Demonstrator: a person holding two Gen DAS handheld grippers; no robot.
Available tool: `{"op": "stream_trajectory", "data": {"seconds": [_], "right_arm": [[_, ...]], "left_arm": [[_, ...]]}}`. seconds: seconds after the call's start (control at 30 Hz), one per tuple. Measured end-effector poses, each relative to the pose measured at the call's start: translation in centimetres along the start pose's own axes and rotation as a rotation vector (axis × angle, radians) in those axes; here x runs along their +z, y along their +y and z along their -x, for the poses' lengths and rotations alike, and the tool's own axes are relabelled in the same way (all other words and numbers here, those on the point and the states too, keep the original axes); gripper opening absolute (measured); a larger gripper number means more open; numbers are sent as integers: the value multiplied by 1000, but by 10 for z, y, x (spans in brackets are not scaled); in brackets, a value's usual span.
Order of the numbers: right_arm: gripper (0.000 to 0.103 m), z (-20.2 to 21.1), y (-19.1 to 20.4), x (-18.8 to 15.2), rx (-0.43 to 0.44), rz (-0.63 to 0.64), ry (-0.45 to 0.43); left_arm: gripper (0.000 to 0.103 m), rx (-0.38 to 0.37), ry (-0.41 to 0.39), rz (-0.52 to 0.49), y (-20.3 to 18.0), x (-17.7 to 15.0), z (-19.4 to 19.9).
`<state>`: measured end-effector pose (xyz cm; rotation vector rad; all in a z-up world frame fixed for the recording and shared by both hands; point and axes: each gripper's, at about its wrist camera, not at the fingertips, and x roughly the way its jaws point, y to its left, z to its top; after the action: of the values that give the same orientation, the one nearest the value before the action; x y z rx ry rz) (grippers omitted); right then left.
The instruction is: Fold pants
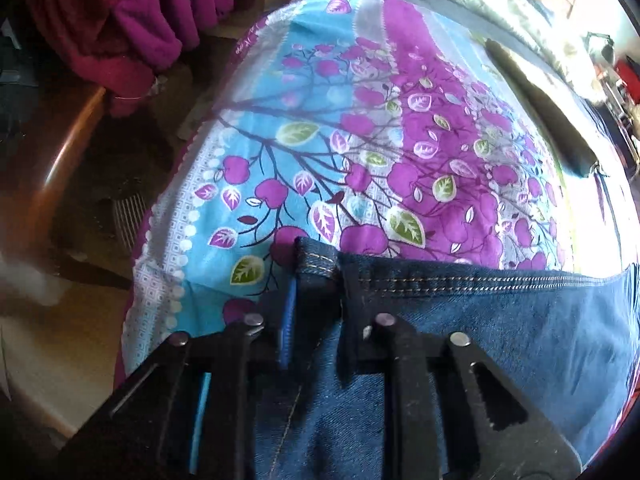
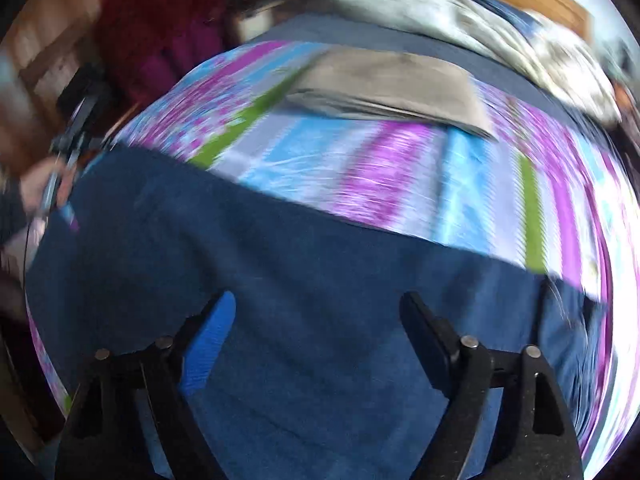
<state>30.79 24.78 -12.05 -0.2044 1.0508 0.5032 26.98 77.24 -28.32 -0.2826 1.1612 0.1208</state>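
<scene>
My left claw is clamped narrow on the pants: its 2 fingers pinch a folded bit of dark blue denim at the hem, where orange stitching runs along the edge. The blue pad of 1 finger shows just beside the gripped cloth. From that pinch the denim spreads rightward and toward me, lying on the bed sheet, which is printed with purple apples, green leaves and dark branches on blue and purple stripes.

In the left wrist view a long dark folded cloth lies on the far right part of the sheet, well apart from the pants. A magenta blanket hangs at the upper left beyond the bed edge, and a wooden rail curves below it.

The right wrist view is smeared by motion blur. My right claw stands wide, its 2 fingers well apart with nothing between them, hovering over a broad spread of the pants. I cannot tell whether the fingertips touch the denim. Beyond the pants the striped bed sheet continues, and a grey folded cloth rests on it farther away. At the far left edge I make out a hand, blurred, near the denim's corner.
</scene>
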Motion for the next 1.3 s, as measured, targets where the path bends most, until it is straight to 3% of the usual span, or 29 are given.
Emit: {"op": "stream_trajectory", "data": {"seconds": [0.07,0.17,0.27,0.33,0.4,0.47,0.63,0.8,0.83,0.87,0.9,0.97,1.0,1.13,1.3], "right_arm": [[76,15,-55,-9,-40,-125,-7],[73,38,-147,-31,-134,-310,1],[73,56,-228,-57,-265,-402,17],[73,55,-270,-69,-337,-399,53],[74,46,-315,-76,-354,-425,87],[73,33,-342,-68,-295,-426,99],[73,-7,-366,-38,-203,-398,104],[73,-42,-361,-35,-97,-401,147],[69,-48,-360,-37,-98,-387,163],[54,-52,-360,-38,-95,-384,168],[47,-55,-362,-39,-91,-388,164],[33,-50,-370,-41,-43,-430,120],[32,-44,-370,-41,-26,-436,94],[29,-3,-376,-51,68,-502,-75],[29,57,-365,-59,152,-469,-217]], "left_arm": [[18,29,-11,-1,-4,0,2],[18,55,-30,41,-7,1,5],[18,84,-48,91,-8,-1,5],[18,106,-63,119,-9,-3,6],[18,120,-76,140,-11,-4,6],[18,140,-82,140,-14,-4,6],[18,189,-99,138,-20,-6,6],[18,203,-122,163,-21,-9,6],[18,208,-129,166,-22,-9,6],[18,213,-135,168,-23,-9,6],[18,220,-139,168,-24,-10,6],[18,234,-151,164,-26,-10,8],[18,244,-162,162,-28,-11,11],[17,236,-245,207,-31,-13,34],[17,156,-419,272,-37,-31,101]]}}
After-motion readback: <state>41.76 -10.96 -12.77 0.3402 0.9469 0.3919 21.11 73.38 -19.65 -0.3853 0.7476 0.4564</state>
